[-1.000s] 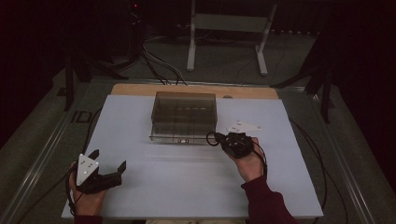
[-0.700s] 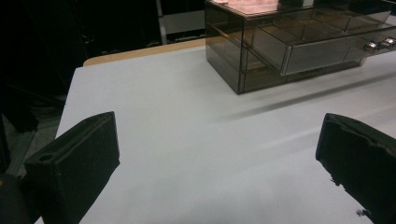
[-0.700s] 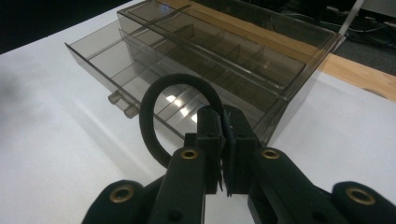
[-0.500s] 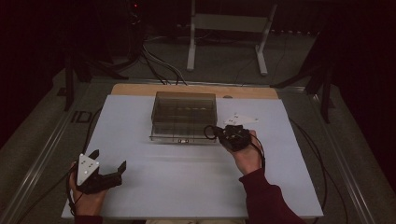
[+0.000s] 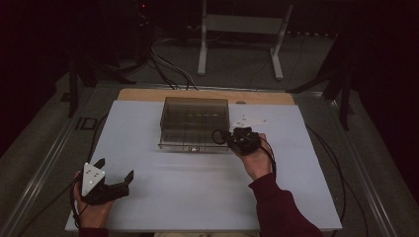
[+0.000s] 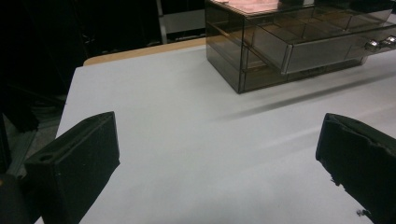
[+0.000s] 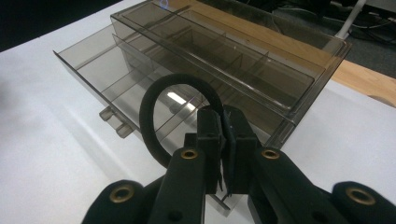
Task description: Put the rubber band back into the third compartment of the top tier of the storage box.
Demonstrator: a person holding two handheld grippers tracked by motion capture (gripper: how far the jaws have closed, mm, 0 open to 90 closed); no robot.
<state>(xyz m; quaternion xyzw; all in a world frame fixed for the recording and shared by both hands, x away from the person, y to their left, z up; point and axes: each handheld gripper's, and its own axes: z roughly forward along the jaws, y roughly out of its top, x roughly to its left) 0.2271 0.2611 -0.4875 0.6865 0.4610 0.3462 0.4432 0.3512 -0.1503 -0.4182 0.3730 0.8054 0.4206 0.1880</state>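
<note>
A: What is the right gripper (image 7: 223, 140) carrying?

B: A black loop (image 7: 161, 100), something like a rubber band or hair tie. The jaws are pressed tight together on it, and the loop sticks out ahead of them, over the near right corner of the smoky clear drawer box (image 5: 193, 122).

A: And the box, is anything in it?

B: Its drawer (image 7: 135, 95) is pulled partway out toward the person. The dividers split it into compartments, and those I can see look bare (the tinted plastic makes the far ones hard to read). In the left gripper view something pale pink lies on the box's top.

A: Where does the box sit?

B: On the white table sheet (image 5: 207, 192), toward the far middle, with a strip of wooden board (image 5: 148, 95) behind it.

A: The left gripper (image 5: 114, 177)?

B: Low at the near left, well apart from the box, jaws spread wide with nothing between them.
</note>
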